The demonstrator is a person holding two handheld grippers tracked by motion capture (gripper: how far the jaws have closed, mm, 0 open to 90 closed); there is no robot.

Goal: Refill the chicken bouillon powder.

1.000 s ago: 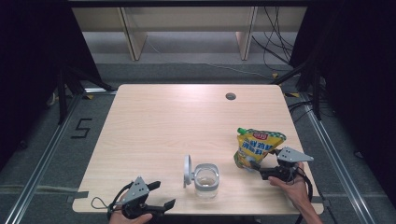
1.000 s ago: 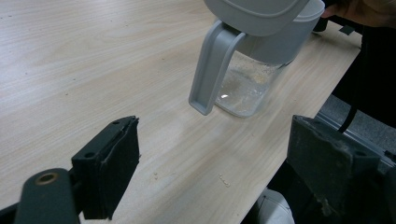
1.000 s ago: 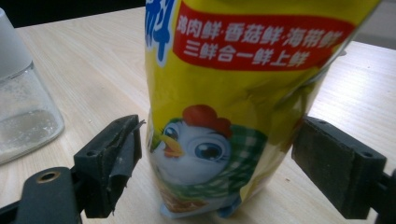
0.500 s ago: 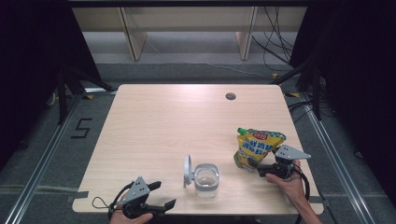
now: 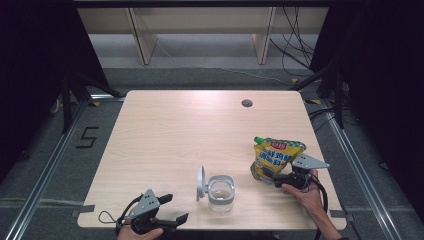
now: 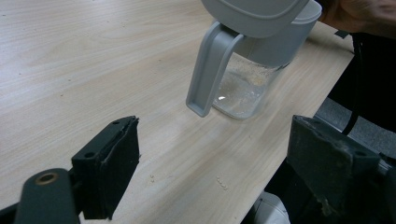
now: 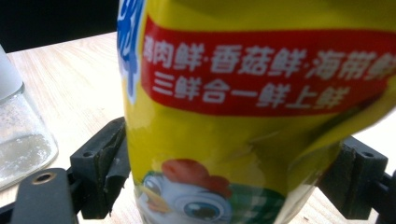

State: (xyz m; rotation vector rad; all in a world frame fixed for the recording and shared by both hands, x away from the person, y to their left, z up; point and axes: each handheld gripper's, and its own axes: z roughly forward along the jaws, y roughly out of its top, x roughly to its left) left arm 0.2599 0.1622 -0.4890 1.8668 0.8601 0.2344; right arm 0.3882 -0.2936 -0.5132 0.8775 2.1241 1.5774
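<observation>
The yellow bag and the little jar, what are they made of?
The yellow bag looks like glossy plastic film: it creases and shines. The jar seems clear glass or hard plastic, see-through, with a matte grey plastic lid.

Glossy yellow plastic pouch [image 7: 243,116], clear glass jar [image 6: 243,91] with matt grey plastic lid [image 6: 252,14], pale wood-grain table [image 5: 200,130]

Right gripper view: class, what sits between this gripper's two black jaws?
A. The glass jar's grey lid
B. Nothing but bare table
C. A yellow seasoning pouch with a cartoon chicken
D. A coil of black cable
C: the yellow seasoning pouch with its red band and cartoon chicken sits between the right gripper's jaws, which press its sides; the glass jar stands off to one side.
</observation>
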